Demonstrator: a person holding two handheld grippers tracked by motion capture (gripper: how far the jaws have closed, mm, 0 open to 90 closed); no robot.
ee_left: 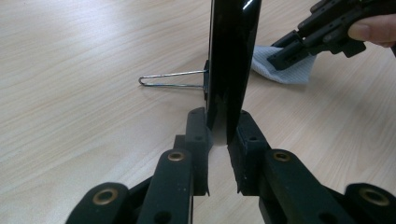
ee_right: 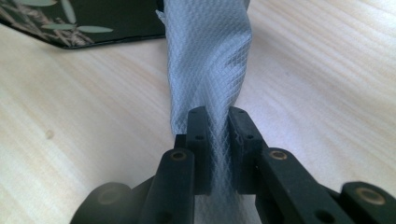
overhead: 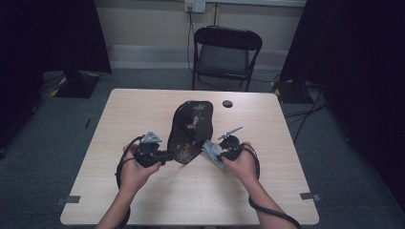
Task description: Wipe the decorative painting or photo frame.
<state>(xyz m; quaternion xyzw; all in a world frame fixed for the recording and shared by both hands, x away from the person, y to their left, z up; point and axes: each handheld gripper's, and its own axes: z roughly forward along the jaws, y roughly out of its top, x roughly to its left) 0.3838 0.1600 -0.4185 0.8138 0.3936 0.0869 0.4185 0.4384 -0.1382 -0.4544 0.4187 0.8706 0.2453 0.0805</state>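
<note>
At table centre: both grippers work on one object, each clamped on something different.
Left gripper [overhead: 165, 156]: jaws pinched onto the edge of a glossy black lacquered plaque with a painted floral pattern [overhead: 190, 129]; in the left gripper view [ee_left: 219, 140] the pads press both faces of the thin panel [ee_left: 232, 60], which rises edge-on between them.
Left hand [overhead: 136, 169]: wraps the gripper body from below; grey three-cornered plate on top.
Right gripper [overhead: 215, 155]: jaws closed narrow on a pale grey-blue cloth with a diamond weave [overhead: 211, 151]; in the right gripper view [ee_right: 218, 126] the cloth [ee_right: 208, 60] runs up from between the pads as a bunched strip.
Right hand [overhead: 243, 164]: holds the gripper just right of the plaque's lower end; cable trails back along the forearm.
Plaque position: propped on the light wooden table [overhead: 143, 109], lower end near the person and between the two grippers, upper end leaning away toward the far edge.
Stand: a thin wire leg [ee_left: 170, 79] sticks out from the back of the plaque and lies on the tabletop.
Cloth position: beside the plaque's lower right edge; whether it touches the plaque I cannot tell. In the left gripper view it [ee_left: 285, 70] lies on the wood under the far gripper.
Table top, far side: small dark round hole [overhead: 228, 103].
Beyond table: black folding chair [overhead: 225, 55] on grey carpet.
</note>
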